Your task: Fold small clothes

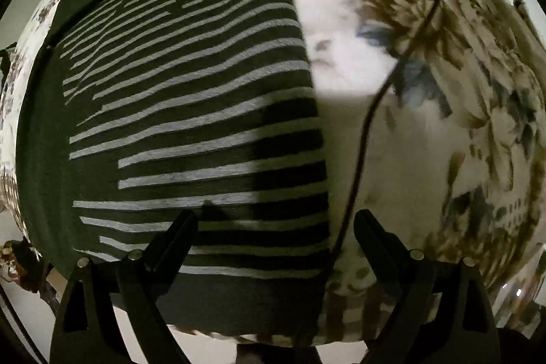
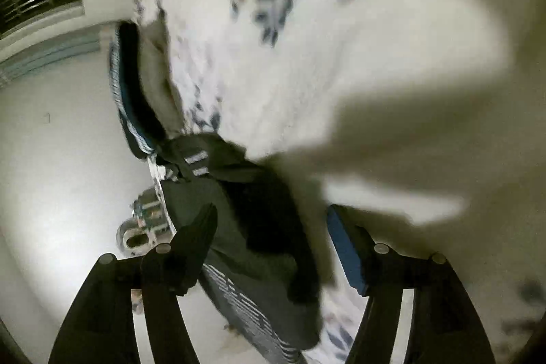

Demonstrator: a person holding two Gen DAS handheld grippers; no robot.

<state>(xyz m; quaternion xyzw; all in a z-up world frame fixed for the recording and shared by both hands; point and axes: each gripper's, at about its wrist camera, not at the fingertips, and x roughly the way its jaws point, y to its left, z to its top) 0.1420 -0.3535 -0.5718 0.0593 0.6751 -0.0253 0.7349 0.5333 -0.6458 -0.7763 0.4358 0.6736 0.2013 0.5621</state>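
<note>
One striped garment (image 1: 191, 111), seemingly lengthwise up-frame.

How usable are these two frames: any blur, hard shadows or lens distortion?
Left wrist view: strong fisheye bulge; striped garment sharp, floral cloth smeared by motion; a hard shadow crosses the stripes low down. Right wrist view: heavily blurred overall, a broad dark shadow over the pale cloth.
</note>
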